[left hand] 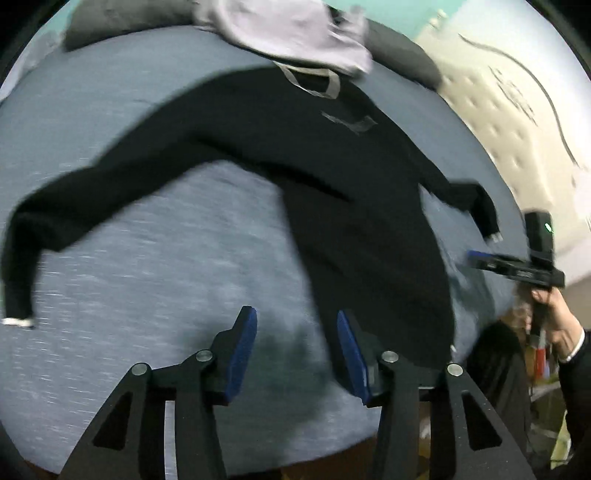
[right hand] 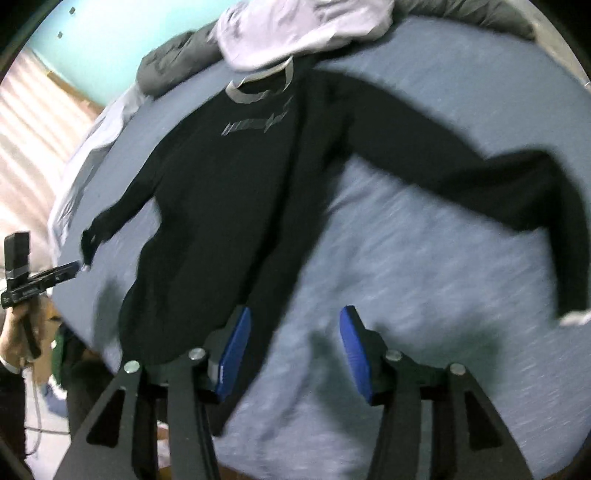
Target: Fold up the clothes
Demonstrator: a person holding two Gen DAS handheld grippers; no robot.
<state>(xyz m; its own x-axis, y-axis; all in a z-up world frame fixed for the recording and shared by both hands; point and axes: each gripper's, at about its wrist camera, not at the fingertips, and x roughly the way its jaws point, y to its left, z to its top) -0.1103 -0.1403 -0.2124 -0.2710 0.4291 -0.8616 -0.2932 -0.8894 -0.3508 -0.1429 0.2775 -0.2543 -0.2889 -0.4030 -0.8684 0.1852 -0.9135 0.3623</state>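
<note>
My left gripper (left hand: 297, 350) and right gripper (right hand: 291, 350) hover with jaws apart, empty, over the black long-sleeved sweatshirt (left hand: 351, 184) spread flat on the blue-grey bedsheet (left hand: 147, 258), a crumpled lilac garment (left hand: 291, 29) overlapping its collar.

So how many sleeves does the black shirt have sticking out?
2. One long sleeve stretches far out over the blue bed on the shirt's left in the left wrist view; the other sleeve bends short beside the body, toward the bed's edge.

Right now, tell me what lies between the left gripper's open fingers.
Bare grey-blue bedsheet lies between the left gripper fingers; the black shirt starts by one finger, in the left wrist view.
</note>
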